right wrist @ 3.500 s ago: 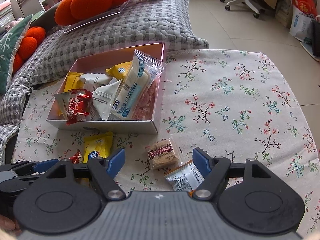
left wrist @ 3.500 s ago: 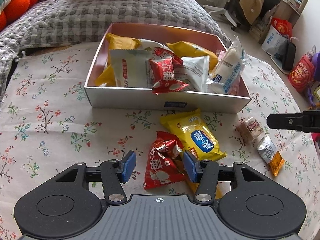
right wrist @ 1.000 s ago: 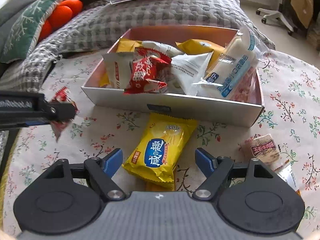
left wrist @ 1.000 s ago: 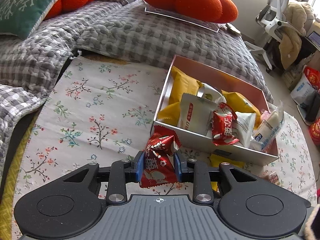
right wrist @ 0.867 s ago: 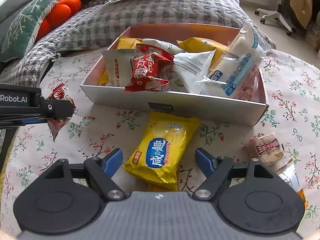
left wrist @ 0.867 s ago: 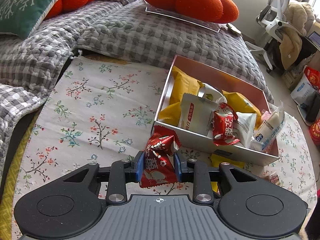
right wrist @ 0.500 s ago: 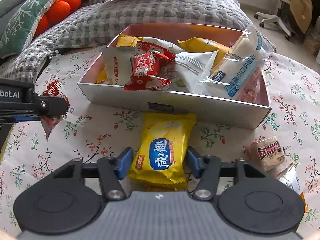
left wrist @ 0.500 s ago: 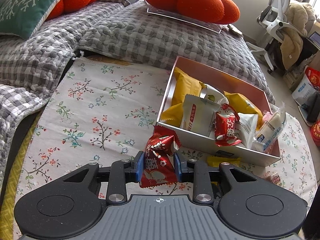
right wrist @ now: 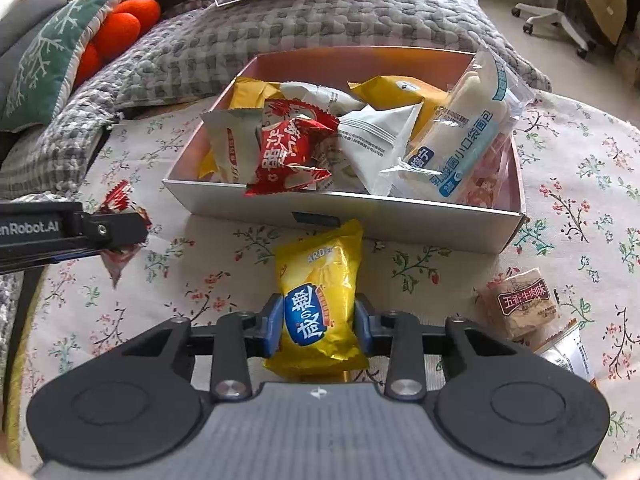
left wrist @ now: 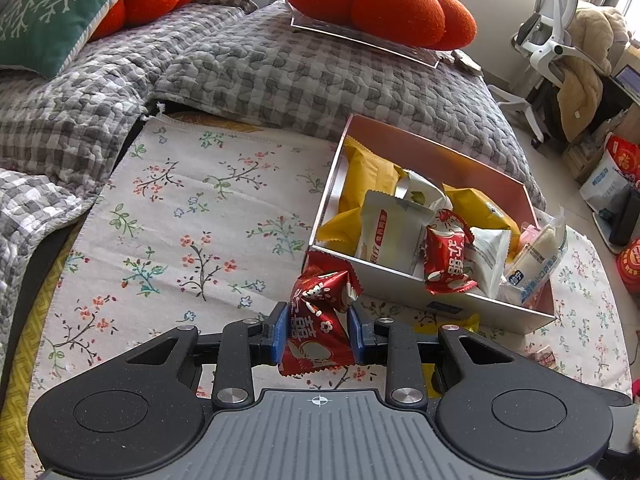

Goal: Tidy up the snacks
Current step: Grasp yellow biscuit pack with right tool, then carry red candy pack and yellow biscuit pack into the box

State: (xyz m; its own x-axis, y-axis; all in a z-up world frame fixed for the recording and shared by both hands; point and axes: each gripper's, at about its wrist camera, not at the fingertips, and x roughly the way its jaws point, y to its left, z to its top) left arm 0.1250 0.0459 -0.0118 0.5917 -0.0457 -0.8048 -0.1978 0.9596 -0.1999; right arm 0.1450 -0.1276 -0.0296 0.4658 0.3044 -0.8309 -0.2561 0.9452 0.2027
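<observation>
My left gripper [left wrist: 318, 330] is shut on a red snack packet [left wrist: 320, 316] and holds it above the floral cloth, just left of the box's near-left corner. It also shows in the right wrist view [right wrist: 120, 232] at the left edge. My right gripper [right wrist: 318, 330] is shut on a yellow snack bag [right wrist: 320, 292] that lies on the cloth in front of the box. The silver box [left wrist: 440, 304] [right wrist: 360, 216] holds several packets: yellow, white, red, and a clear bag with blue print [right wrist: 468, 136].
A brown wrapped snack [right wrist: 524, 308] and a silver-orange packet [right wrist: 568, 356] lie on the cloth at the right. A grey quilted sofa with orange cushions [left wrist: 372, 4] lies behind the box. An office chair [left wrist: 548, 40] and bags stand at the far right.
My right gripper has closed onto the yellow bag. My left gripper, which took up the red packet earlier, has held it nearly still beside the box.
</observation>
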